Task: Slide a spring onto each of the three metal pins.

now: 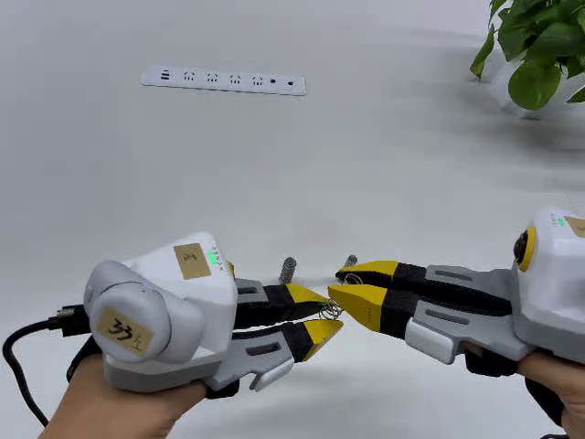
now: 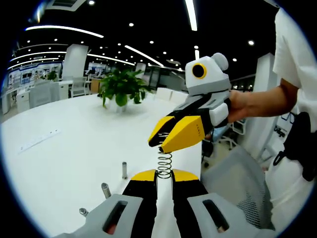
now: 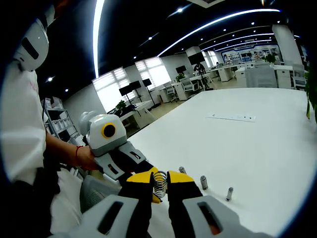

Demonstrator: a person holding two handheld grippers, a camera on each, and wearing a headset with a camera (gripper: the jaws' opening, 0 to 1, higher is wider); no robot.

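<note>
Spring [image 2: 164, 163] pinched between narrow left gripper [image 2: 164, 175] jaws; right gripper [image 2: 157, 145], near-closed, grips its other end.

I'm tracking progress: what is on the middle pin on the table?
A spring sits sleeved over the middle pin. Its coils cover the shaft, so the pin itself is hidden; whether its tip pokes out is too small to tell.
</note>
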